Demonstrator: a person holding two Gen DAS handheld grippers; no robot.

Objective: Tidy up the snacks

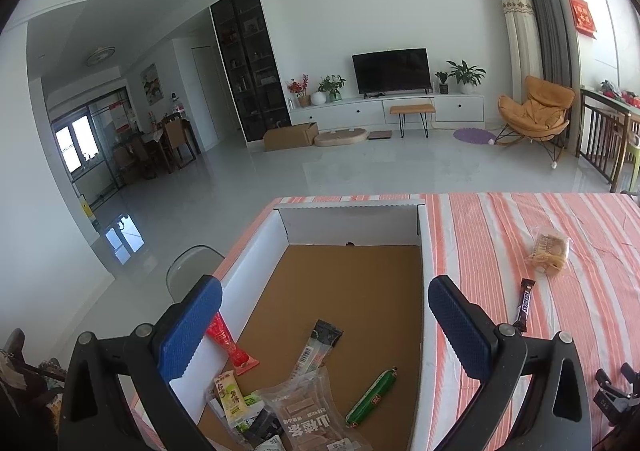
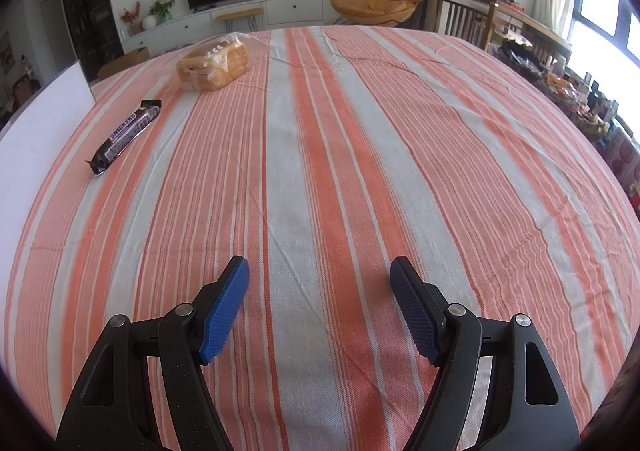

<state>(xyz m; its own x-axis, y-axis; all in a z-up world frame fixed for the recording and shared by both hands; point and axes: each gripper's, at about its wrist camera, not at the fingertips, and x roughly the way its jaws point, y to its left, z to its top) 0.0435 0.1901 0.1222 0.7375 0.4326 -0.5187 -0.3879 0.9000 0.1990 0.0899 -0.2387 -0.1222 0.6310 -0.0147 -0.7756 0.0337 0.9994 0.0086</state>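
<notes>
Scene: two wrist views over a table (image 2: 320, 171) with an orange-and-white striped cloth; a living room lies behind.
Box: a white-walled box (image 1: 424, 291) with a brown floor sits at the table's left end, filling the middle of the left wrist view.
In the box: a red pack (image 1: 230, 347) at about 9 o'clock against the left wall; a yellow-green pack (image 1: 230, 395) at 7 o'clock; a clear pack of brown wafers (image 1: 310, 415) at 6 o'clock; a slim dark-topped pack (image 1: 322, 345) near the centre; a green sausage (image 1: 372, 395) at 4 o'clock.
Left gripper: the left gripper (image 1: 325, 325) hangs over the box with its blue pads wide apart and nothing between them.
Bar: a Snickers bar (image 1: 525, 305) lies on the cloth just outside the box's right wall, at 10 o'clock in the right wrist view.
Bread: a bagged bread loaf (image 1: 550, 255) lies on the cloth beyond the bar, at 11 o'clock in the right wrist view.
Right gripper: the right gripper (image 2: 320, 309) is tilted down over bare cloth, pads apart, holding nothing, well apart from both loose snacks.
Progress: by my judgement mostly done; five snacks are boxed, and the bar and the bread are still to go in.
</notes>
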